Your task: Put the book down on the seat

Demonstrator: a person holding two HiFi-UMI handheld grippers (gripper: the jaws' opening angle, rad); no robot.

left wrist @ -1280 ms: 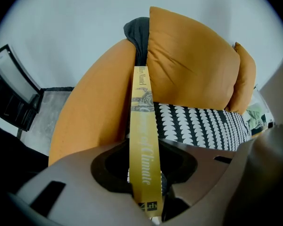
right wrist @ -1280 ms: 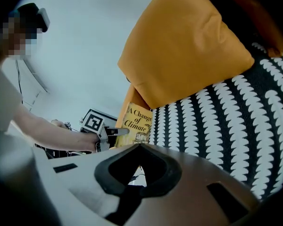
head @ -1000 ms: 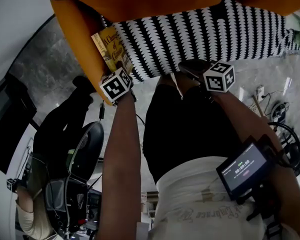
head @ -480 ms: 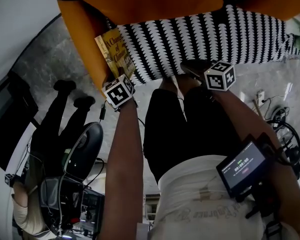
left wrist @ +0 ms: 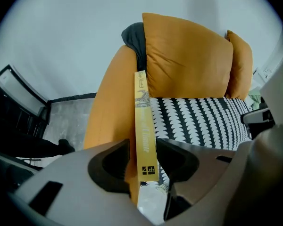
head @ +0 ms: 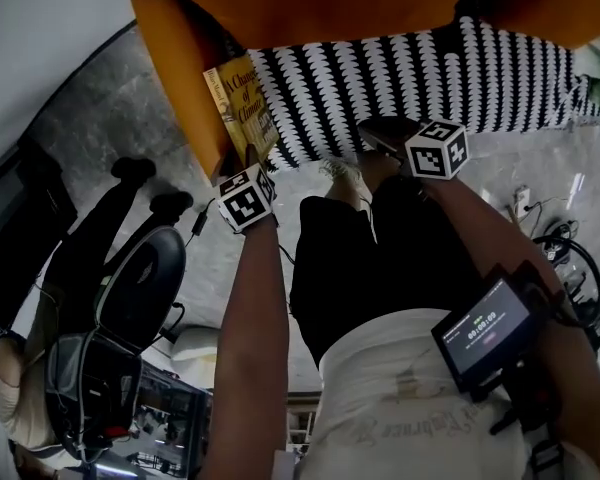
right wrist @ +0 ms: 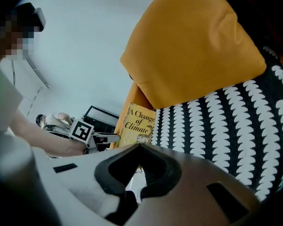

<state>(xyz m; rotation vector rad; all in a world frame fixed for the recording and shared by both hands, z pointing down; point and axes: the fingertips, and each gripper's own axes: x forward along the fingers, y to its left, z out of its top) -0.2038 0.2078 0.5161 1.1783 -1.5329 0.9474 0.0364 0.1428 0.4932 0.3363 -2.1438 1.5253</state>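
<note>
the yellow paperback "a change of climate" (head: 242, 110) stands on edge at the left end of the black-and-white patterned seat cushion (head: 420, 73), tilted back against the orange armrest (head: 175, 68). it rests on the seat, so the putting-down looks all but done, though the book is propped up, not lying flat. the left gripper (left wrist: 142, 166) has its jaws wide apart either side of the spine's near end, and the pads do not appear to press it. what is left, i judge, is drawing that gripper clear. the right gripper (right wrist: 140, 171) hovers by the seat's front, jaws together, empty.
</note>
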